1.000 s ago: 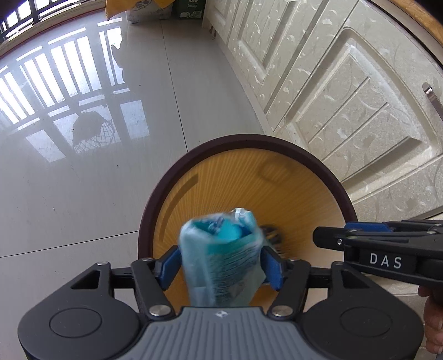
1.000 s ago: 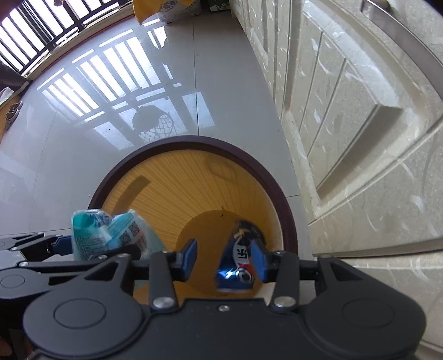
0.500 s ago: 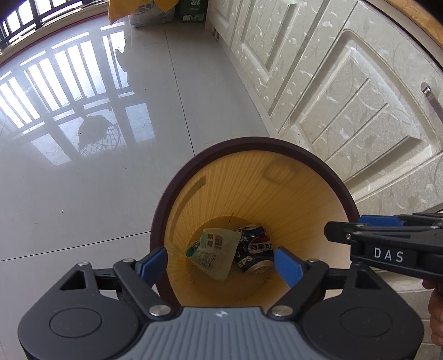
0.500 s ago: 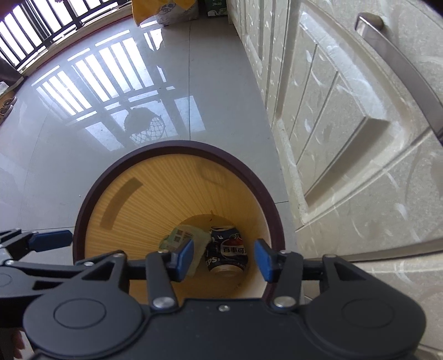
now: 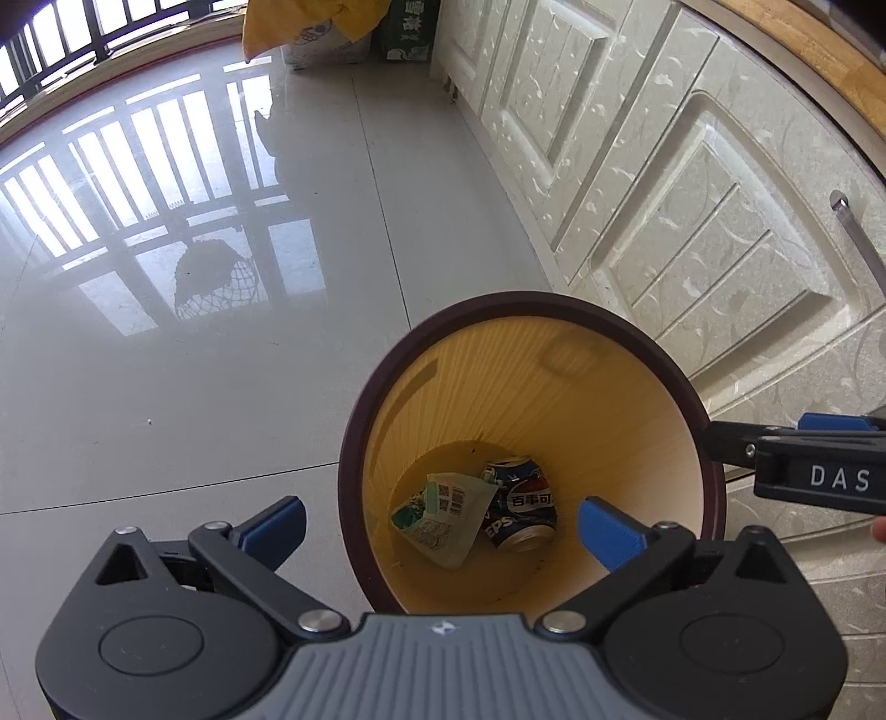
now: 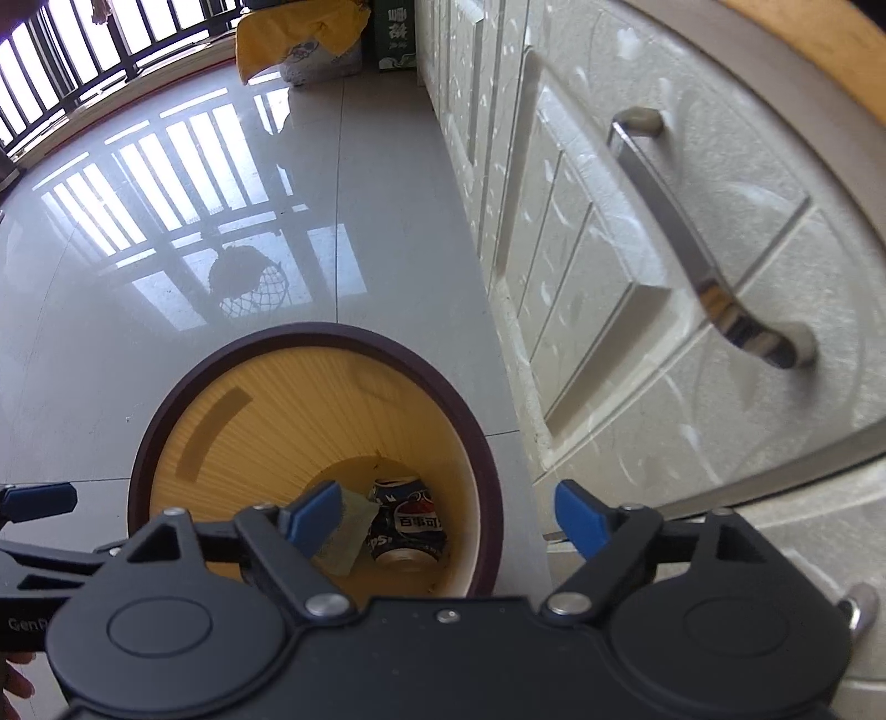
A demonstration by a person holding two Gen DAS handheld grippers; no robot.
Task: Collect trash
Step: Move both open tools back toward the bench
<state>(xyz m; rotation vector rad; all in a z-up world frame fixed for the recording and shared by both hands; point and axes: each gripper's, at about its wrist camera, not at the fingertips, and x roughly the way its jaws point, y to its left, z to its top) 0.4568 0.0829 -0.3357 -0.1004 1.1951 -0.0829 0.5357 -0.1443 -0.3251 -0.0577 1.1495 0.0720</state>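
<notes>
A round waste bin with a dark brown rim [image 5: 354, 437] [image 6: 476, 437] and yellow ribbed inside stands on the floor by the cabinets. At its bottom lie a pale green wrapper [image 5: 448, 515] [image 6: 349, 534] and a crushed blue Pepsi can [image 5: 523, 507] [image 6: 410, 526], side by side. My left gripper [image 5: 440, 526] hovers above the bin, its jaws opening wide with nothing between them. My right gripper [image 6: 446, 518] also hangs over the bin, jaws opening and empty. The right gripper's fingers [image 5: 803, 451] show at the right edge of the left wrist view.
Cream cabinet doors [image 5: 692, 221] with a metal handle [image 6: 698, 249] run along the right, close to the bin. Glossy floor tiles [image 5: 194, 360] spread to the left. A yellow cloth over a bag [image 5: 310, 27] and a green box [image 5: 410, 30] stand at the far wall.
Both grippers let go: the wrapper fell from the left one and the can from the right one into the bin. Both sets of jaws widened, and both grippers rose a little.
</notes>
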